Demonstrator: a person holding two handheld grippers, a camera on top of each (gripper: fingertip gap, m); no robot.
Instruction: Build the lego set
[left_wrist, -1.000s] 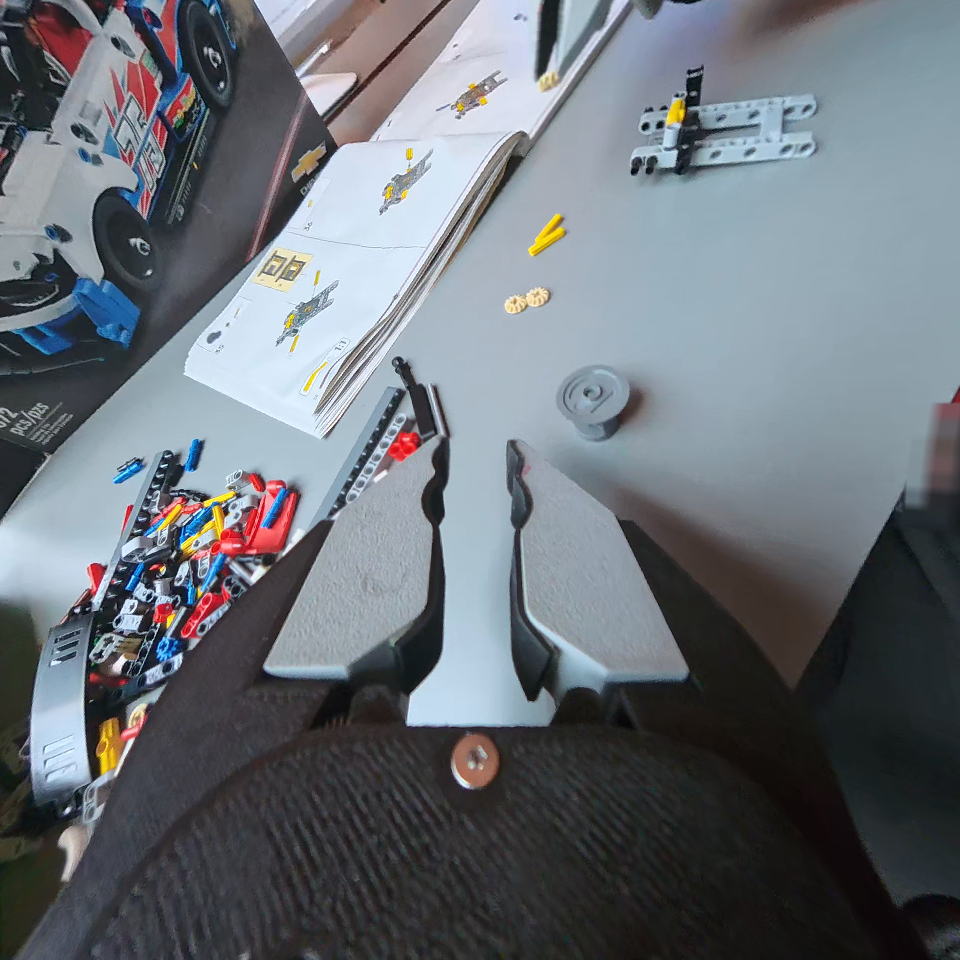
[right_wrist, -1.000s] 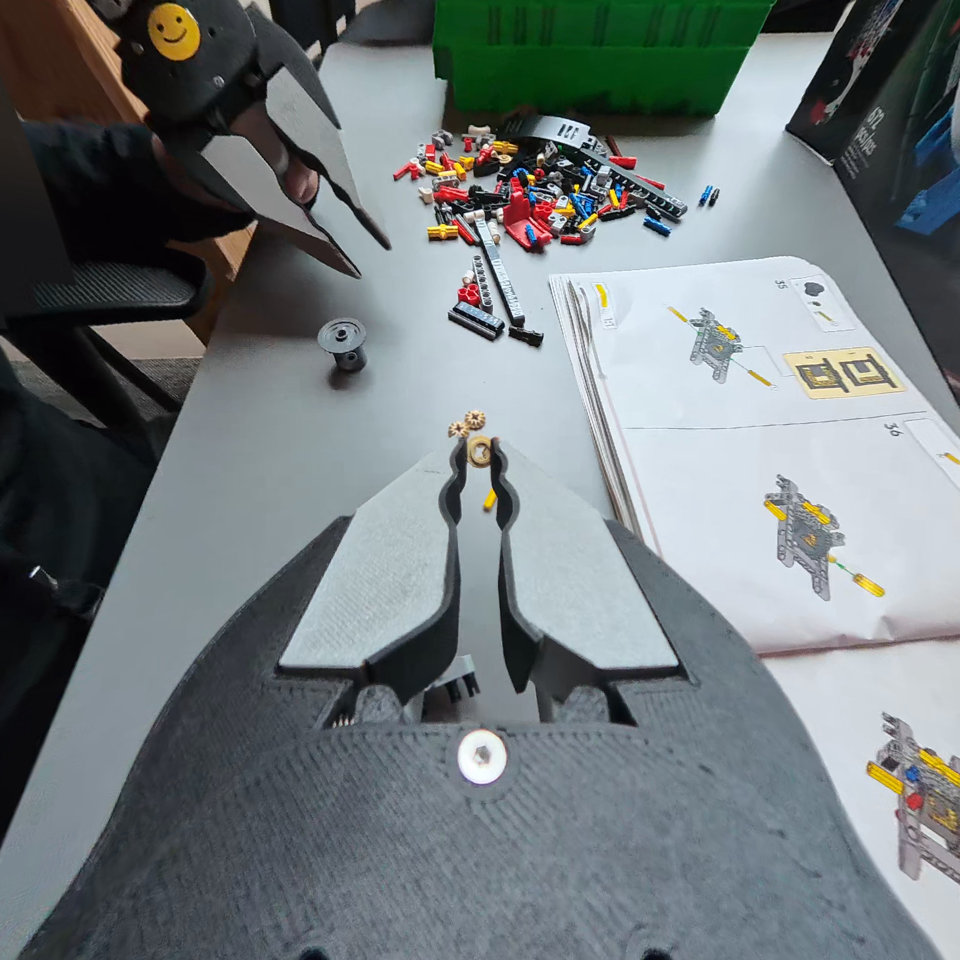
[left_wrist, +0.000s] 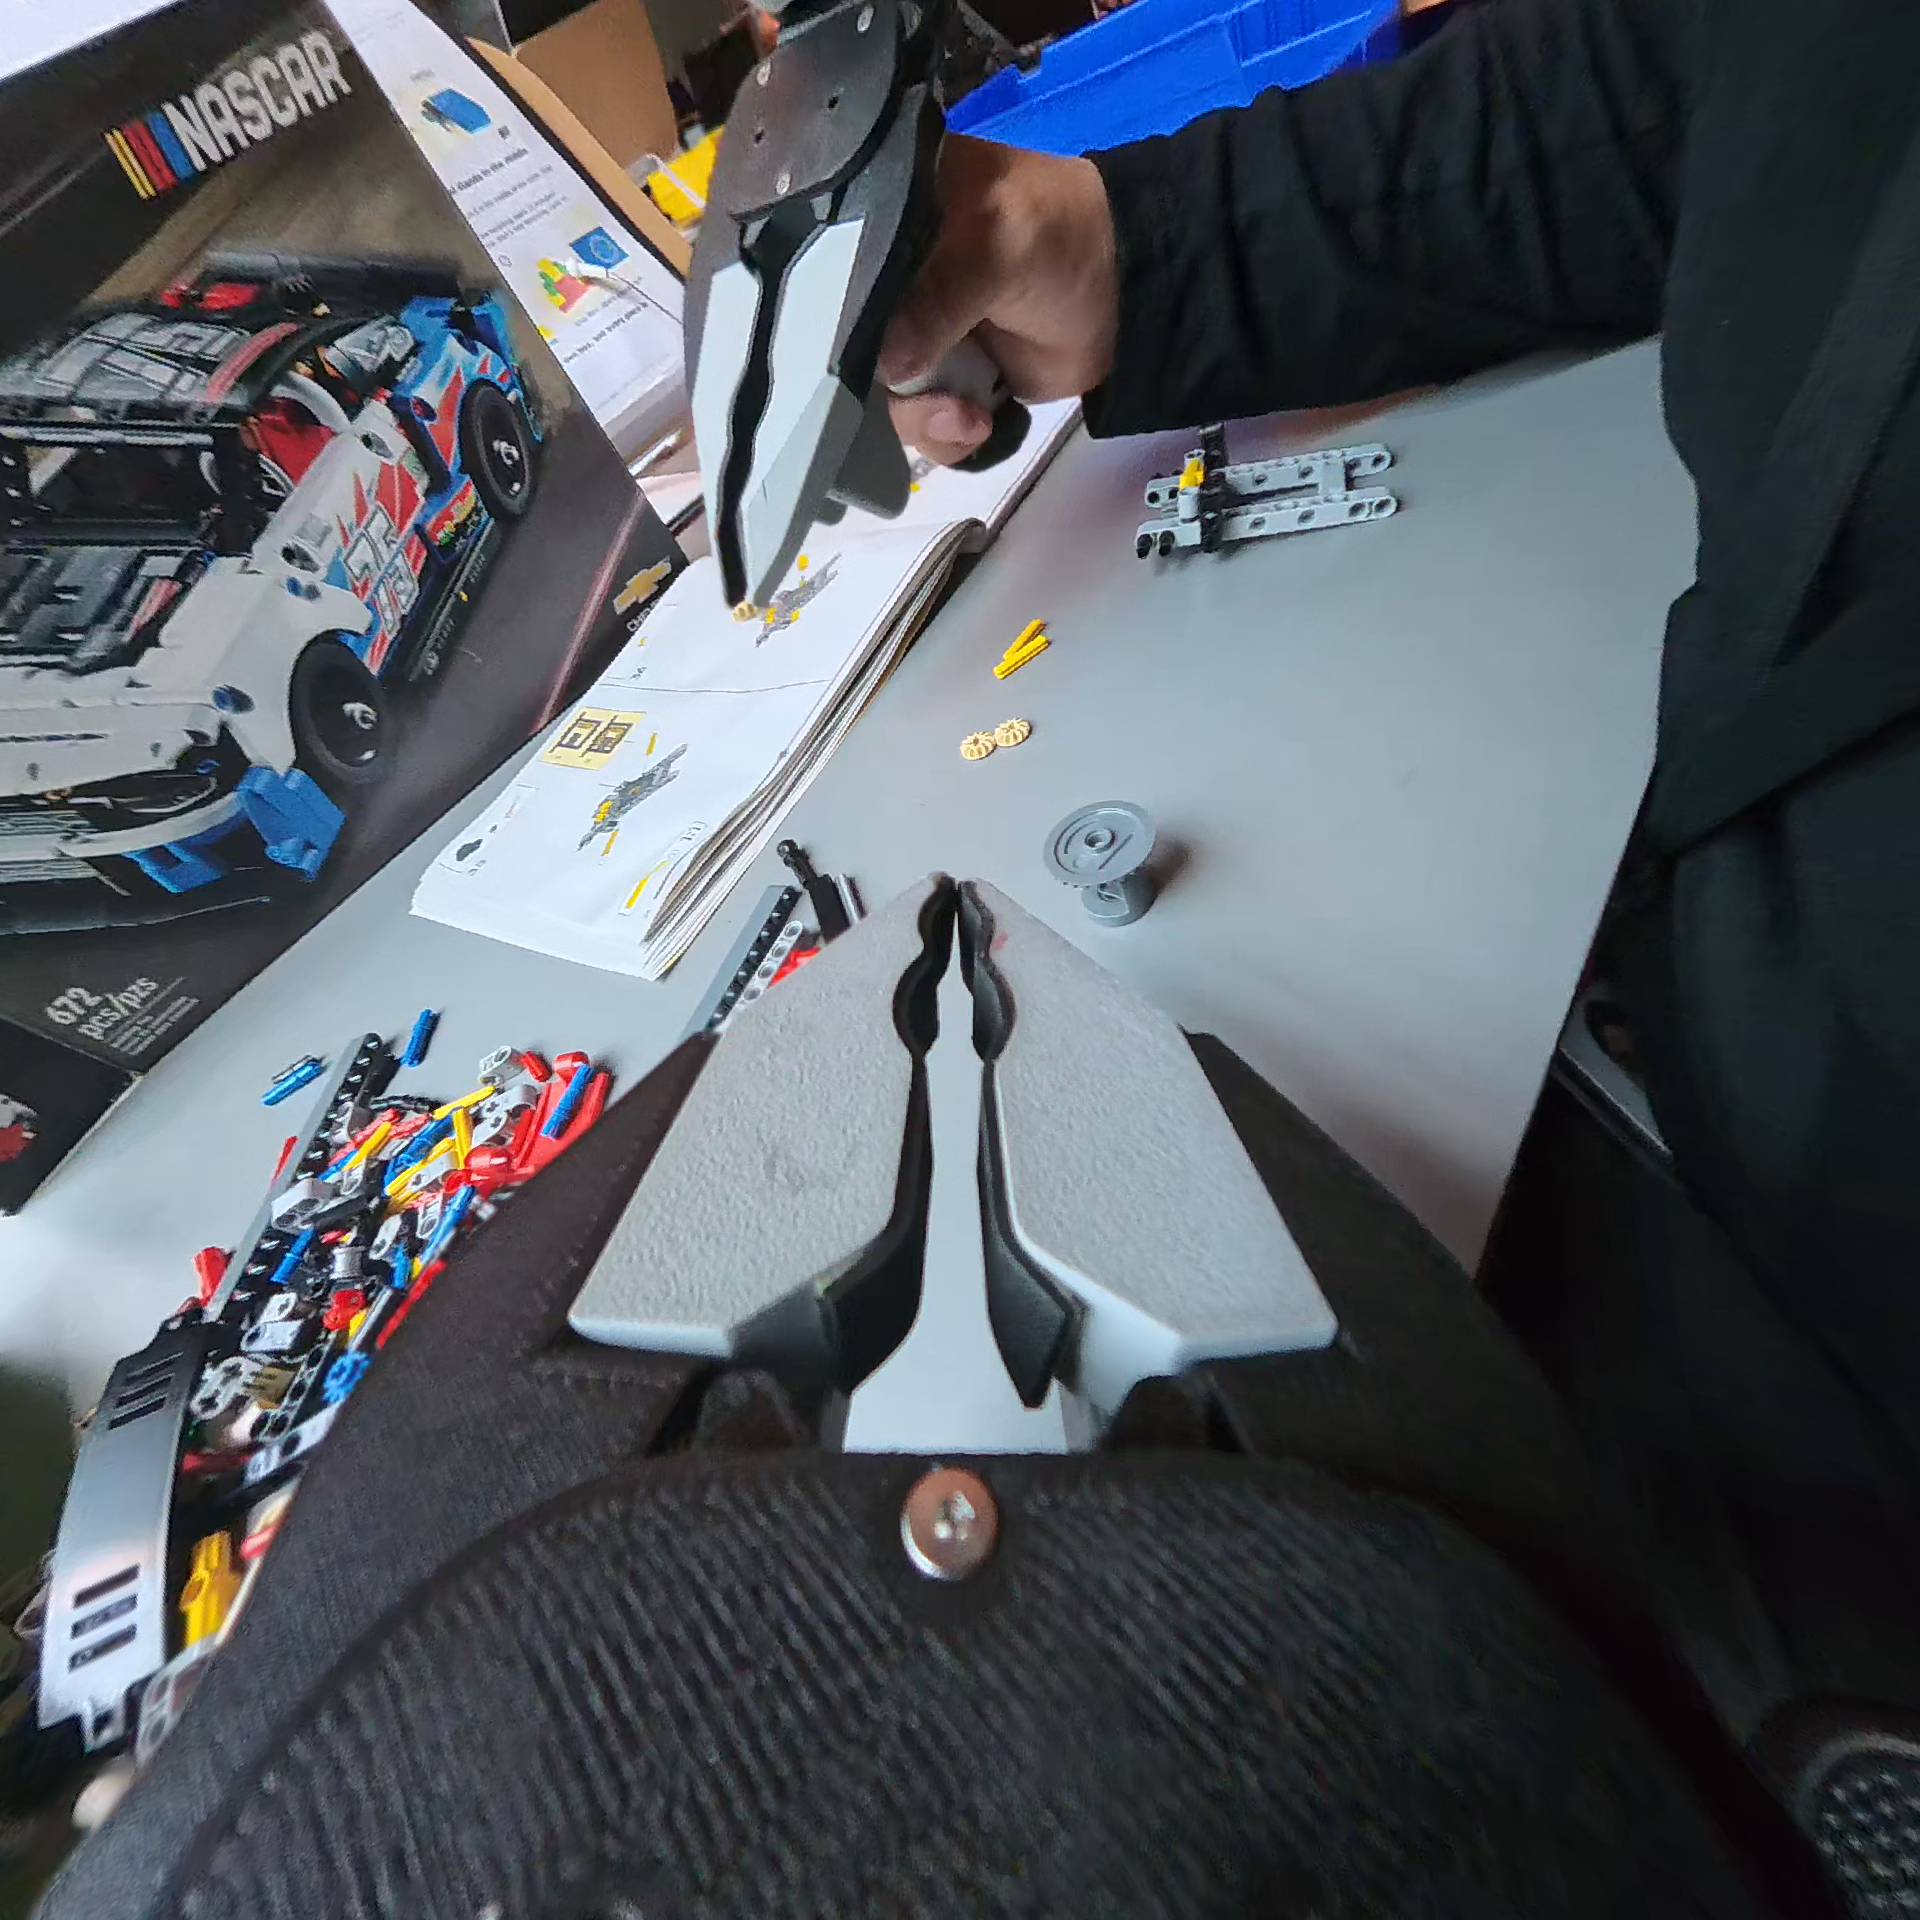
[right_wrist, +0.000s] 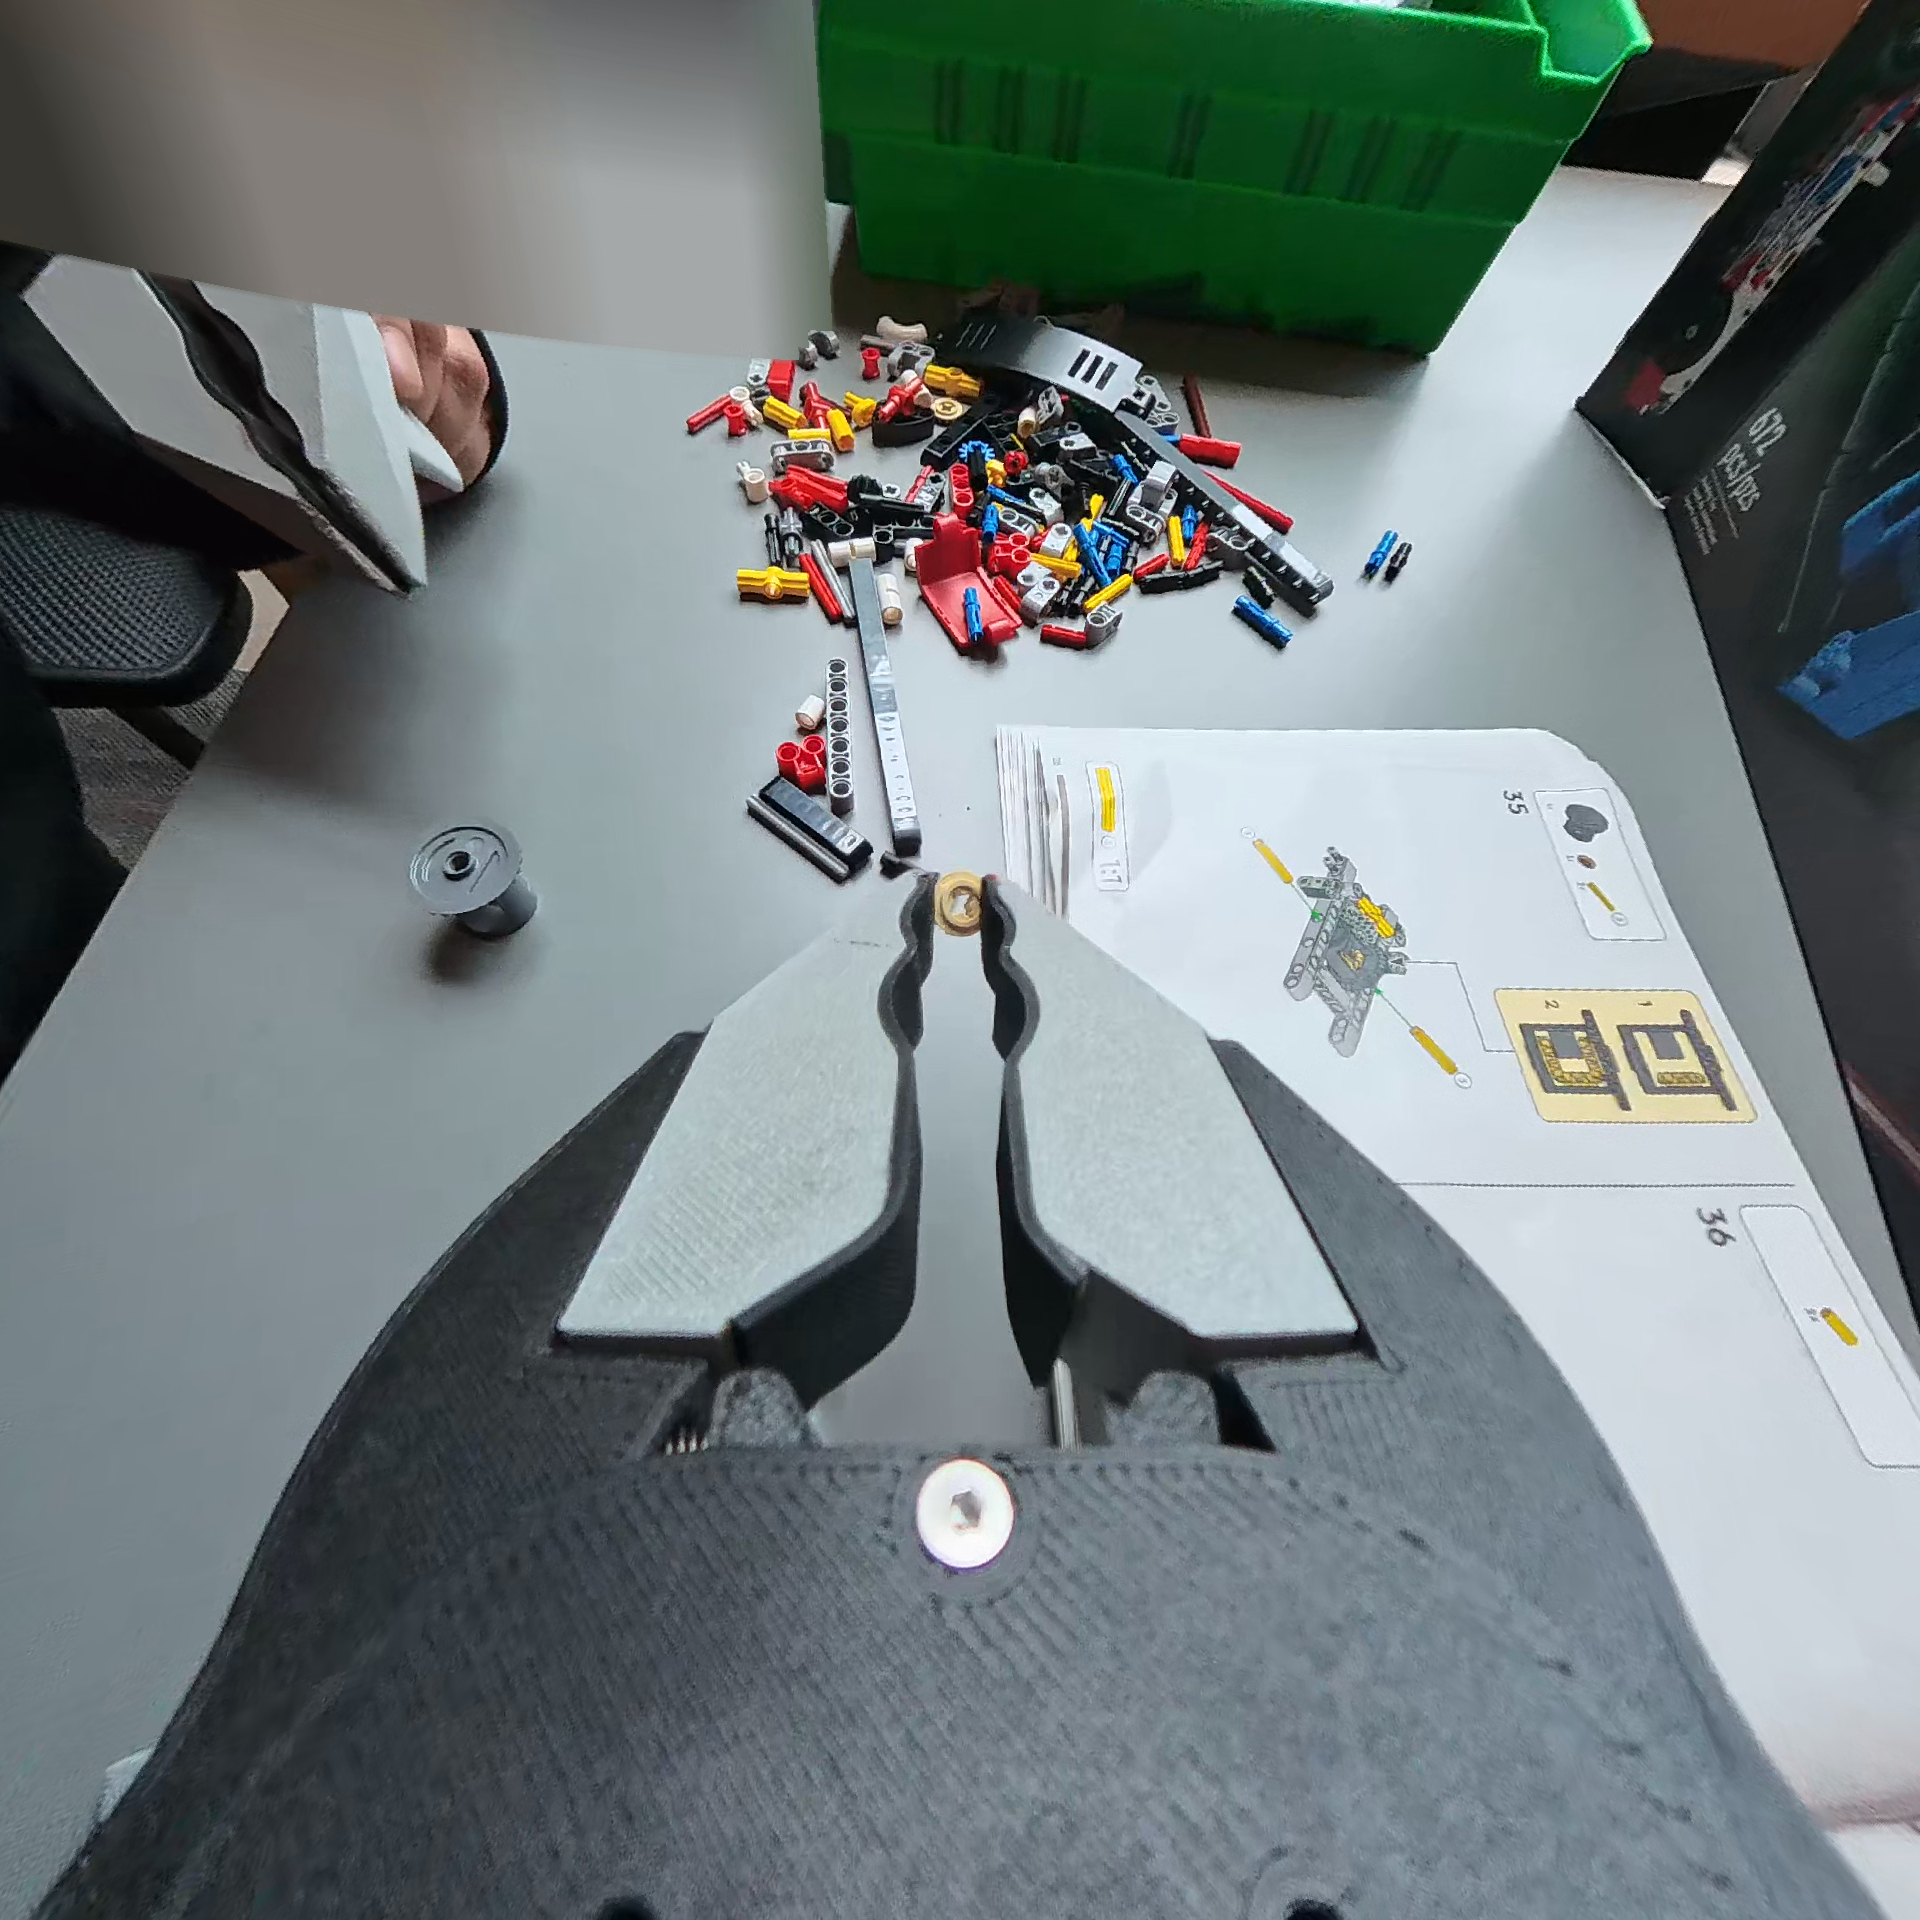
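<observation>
Tan ring (right_wrist: 957, 902) between jaws (pinched)

left gripper (left_wrist: 957, 891) closed, empty | right gripper (left_wrist: 744, 601) pinching tan piece (left_wrist: 742, 611) (over booklet (left_wrist: 665, 769))

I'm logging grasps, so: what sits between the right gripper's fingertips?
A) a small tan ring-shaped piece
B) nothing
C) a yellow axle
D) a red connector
A: the right wrist view shows the right gripper pinching a small tan ring-shaped piece at its tips.
</observation>
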